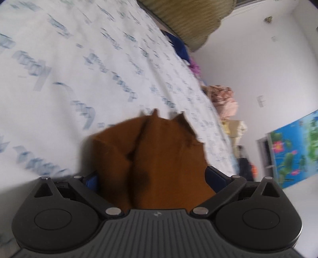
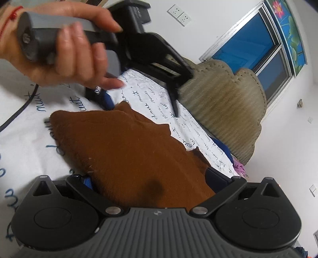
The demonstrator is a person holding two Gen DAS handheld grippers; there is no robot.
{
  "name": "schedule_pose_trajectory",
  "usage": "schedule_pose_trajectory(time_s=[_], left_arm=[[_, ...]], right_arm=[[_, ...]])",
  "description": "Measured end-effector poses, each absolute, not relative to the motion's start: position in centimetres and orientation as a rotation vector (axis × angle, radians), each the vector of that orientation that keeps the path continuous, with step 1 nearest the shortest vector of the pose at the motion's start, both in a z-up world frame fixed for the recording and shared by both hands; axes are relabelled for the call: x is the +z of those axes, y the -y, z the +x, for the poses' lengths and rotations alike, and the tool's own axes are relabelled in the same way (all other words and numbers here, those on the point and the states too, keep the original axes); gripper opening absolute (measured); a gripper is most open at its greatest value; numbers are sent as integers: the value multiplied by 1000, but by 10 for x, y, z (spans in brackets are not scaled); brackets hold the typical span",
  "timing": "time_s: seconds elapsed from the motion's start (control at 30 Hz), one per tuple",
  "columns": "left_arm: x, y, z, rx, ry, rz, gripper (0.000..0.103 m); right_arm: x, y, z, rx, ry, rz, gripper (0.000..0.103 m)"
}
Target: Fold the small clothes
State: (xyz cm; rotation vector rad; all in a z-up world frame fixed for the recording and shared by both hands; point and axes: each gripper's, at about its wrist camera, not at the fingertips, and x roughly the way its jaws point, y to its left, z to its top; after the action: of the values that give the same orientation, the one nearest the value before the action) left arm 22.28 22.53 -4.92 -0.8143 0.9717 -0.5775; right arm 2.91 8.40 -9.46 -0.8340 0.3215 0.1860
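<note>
The right gripper point(image 2: 151, 178) clamps the brown garment point(image 2: 127, 146). The left gripper point(image 1: 151, 176) clamps it too. Its long axis runs from 5 toward 10 o'clock across the script-printed sheet point(image 2: 25, 154).

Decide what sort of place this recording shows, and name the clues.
Probably a bedroom at home: a white sheet printed with script spread over a bed, a padded tufted headboard, and wall sockets beside a window.

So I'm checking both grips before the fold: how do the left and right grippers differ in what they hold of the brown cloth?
The left gripper holds a bunched, creased part of the brown cloth, its points sticking up; the right gripper holds a smoother, flatter spread. The left view is blurred; the right is sharper. Cloth hides both sets of fingertips, over the same printed sheet.
</note>
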Motion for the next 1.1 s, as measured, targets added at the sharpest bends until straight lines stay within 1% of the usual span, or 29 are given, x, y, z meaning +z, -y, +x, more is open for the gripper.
schedule_pose_trajectory(time_s=[0.13,0.17,0.2,0.27,0.3,0.33,0.4,0.43,0.47,0.5,0.7,0.87,1.1], left_arm=[[-50,-196,245,-607,-994,-755,102],[-49,-191,248,-594,-995,-733,102],[-48,-186,251,-584,-996,-708,100],[-45,-176,254,-552,-995,-642,74],[-46,-172,256,-521,-1011,-611,46],[-48,-171,258,-481,-1034,-591,35],[-50,-171,260,-449,-1046,-581,18],[-48,-170,260,-434,-1049,-565,15],[-45,-167,258,-414,-1044,-540,14],[-42,-164,254,-396,-1034,-513,13],[-3,-132,231,-288,-984,-299,12],[28,-113,223,-233,-971,-260,12],[62,-72,212,-219,-927,-212,12]], right_arm=[[-96,-89,36,182,-305,-861,100],[-96,-90,39,186,-310,-860,98],[-96,-91,41,190,-316,-858,94],[-94,-91,44,204,-327,-851,88],[-95,-92,45,215,-334,-850,83],[-95,-92,46,229,-341,-849,79],[-95,-93,46,264,-358,-842,56],[-95,-93,47,279,-369,-835,49],[-96,-93,45,297,-379,-828,29],[-96,-92,45,315,-391,-820,12],[-86,-79,33,350,-344,-783,10],[-64,-53,16,325,-282,-726,10],[-43,-4,0,267,-269,-629,10]])
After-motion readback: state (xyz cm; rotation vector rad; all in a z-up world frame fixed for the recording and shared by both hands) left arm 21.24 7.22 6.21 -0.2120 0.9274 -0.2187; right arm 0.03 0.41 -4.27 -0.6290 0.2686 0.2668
